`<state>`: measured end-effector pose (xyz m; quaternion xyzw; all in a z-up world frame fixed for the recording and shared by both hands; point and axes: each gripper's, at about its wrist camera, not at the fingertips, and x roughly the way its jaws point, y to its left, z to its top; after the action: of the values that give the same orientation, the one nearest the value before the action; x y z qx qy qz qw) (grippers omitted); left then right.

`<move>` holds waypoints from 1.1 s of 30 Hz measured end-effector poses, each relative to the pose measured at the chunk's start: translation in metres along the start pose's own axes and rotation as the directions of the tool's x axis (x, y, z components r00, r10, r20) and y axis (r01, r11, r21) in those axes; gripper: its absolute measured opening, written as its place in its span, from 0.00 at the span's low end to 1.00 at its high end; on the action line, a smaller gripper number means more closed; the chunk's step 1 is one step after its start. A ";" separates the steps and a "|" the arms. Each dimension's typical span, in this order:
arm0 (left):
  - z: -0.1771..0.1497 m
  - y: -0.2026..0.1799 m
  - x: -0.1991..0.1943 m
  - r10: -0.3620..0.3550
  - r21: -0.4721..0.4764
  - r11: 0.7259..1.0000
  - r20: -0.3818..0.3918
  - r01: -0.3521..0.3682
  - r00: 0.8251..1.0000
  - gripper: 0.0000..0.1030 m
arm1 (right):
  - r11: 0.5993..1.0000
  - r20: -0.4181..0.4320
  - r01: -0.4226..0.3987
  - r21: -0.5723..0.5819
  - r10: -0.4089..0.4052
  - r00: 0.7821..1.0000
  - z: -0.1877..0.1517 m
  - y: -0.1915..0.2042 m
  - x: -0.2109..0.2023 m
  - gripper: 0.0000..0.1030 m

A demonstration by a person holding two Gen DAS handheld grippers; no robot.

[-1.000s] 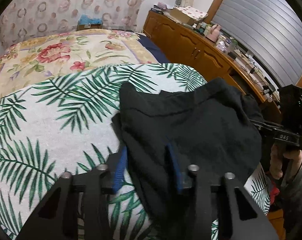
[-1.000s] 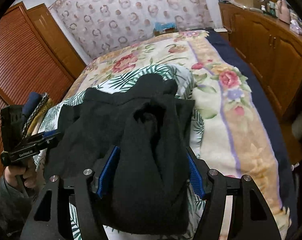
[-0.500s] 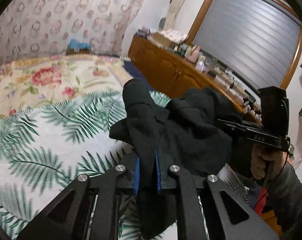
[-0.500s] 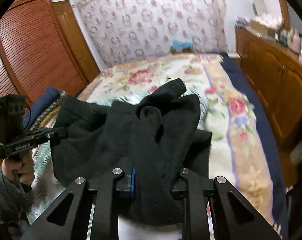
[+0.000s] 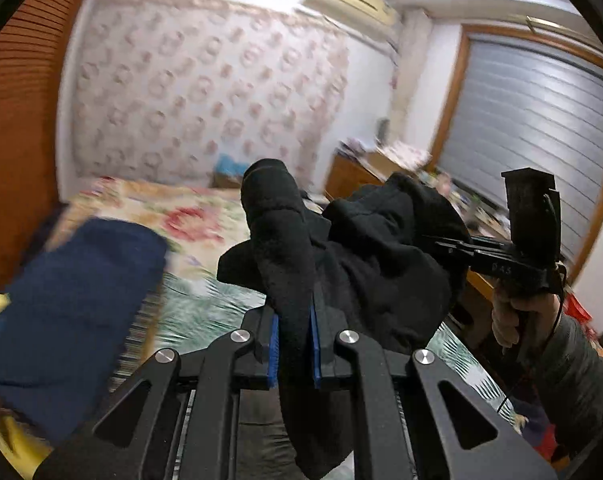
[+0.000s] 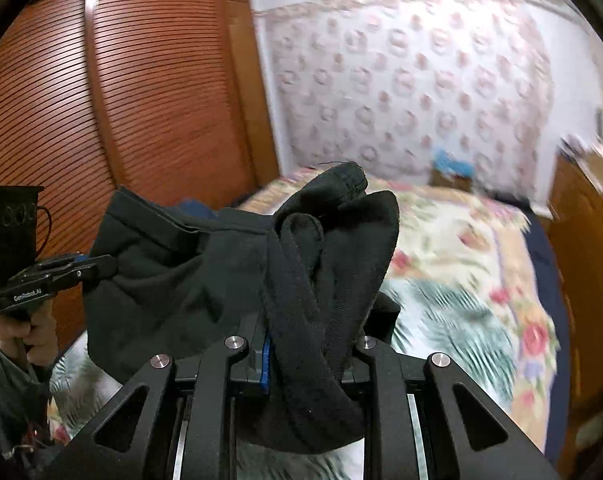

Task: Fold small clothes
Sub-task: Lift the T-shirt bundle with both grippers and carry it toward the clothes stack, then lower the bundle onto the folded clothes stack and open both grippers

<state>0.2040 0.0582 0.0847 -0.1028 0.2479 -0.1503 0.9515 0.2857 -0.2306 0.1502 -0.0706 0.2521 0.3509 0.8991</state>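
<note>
Both grippers (image 5: pixel 294 344) (image 6: pixel 307 354) clamped, lifted black garment (image 5: pixel 381 264) off bed (image 6: pixel 461 280).

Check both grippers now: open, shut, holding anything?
Left gripper: shut on the black garment.
Right gripper: shut on the same black garment.

Both grippers are held up side by side, angled a bit downward. The left gripper (image 5: pixel 293 344) is clamped tight, blue pads pressed onto a fold of black garment (image 5: pixel 373 264). The right gripper (image 6: pixel 305 354) is pinched on a thicker bunch of it. Each handle is gripped from below by a hand (image 5: pixel 513 316) in a grey sleeve (image 5: pixel 581 376).
</note>
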 end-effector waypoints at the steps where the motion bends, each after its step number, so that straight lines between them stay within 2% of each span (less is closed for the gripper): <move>1: 0.004 0.011 -0.012 0.028 -0.006 1.000 0.023 -0.028 0.999 0.13 | 0.999 0.011 -0.018 -0.026 0.018 1.000 0.012 0.011 0.010 0.20; 6: 0.013 0.063 -0.051 0.152 -0.064 0.987 0.098 -0.146 0.983 0.13 | 0.986 0.040 -0.101 -0.135 0.108 0.993 0.065 0.051 0.069 0.20; 10: 0.001 0.105 -0.072 0.256 -0.135 0.961 0.114 -0.241 0.960 0.13 | 0.964 0.007 -0.183 -0.192 0.188 0.982 0.097 0.073 0.138 0.20; 14: -0.029 0.150 -0.067 0.336 -0.223 0.922 0.048 -0.318 0.941 0.13 | 0.939 -0.077 -0.250 -0.235 0.239 0.968 0.108 0.079 0.226 0.20; 17: -0.055 0.177 -0.048 0.365 -0.271 0.892 -0.036 -0.361 0.930 0.13 | 0.933 -0.170 -0.265 -0.245 0.228 0.959 0.098 0.085 0.295 0.20; 20: -0.074 0.191 -0.041 0.380 -0.291 0.877 -0.071 -0.383 0.922 0.13 | 0.932 -0.196 -0.251 -0.261 0.203 0.959 0.091 0.089 0.343 0.21; 23: -0.083 0.191 -0.035 0.393 -0.281 0.873 -0.078 -0.398 0.916 0.13 | 0.944 -0.167 -0.243 -0.224 0.208 0.964 0.099 0.082 0.367 0.26; 25: -0.086 0.188 -0.035 0.403 -0.275 0.871 -0.077 -0.408 0.912 0.13 | 0.957 -0.149 -0.208 -0.204 0.180 0.972 0.101 0.084 0.369 0.42; 28: -0.086 0.174 -0.046 0.418 -0.256 0.870 -0.071 -0.421 0.906 0.13 | 0.974 -0.076 -0.105 -0.201 0.092 0.993 0.101 0.091 0.360 0.57; 31: -0.076 0.172 -0.055 0.449 -0.235 0.861 -0.062 -0.450 0.891 0.19 | 0.984 0.018 -0.054 -0.170 0.058 0.998 0.102 0.088 0.343 0.59; 33: -0.075 0.169 -0.059 0.472 -0.214 0.856 -0.050 -0.471 0.880 0.28 | 0.982 0.071 -0.053 -0.179 0.066 0.995 0.095 0.096 0.331 0.59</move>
<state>0.1565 0.2270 0.0008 -0.1439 0.2786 0.1158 0.9425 0.4675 0.0666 0.0700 -0.1293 0.1871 0.4011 0.8874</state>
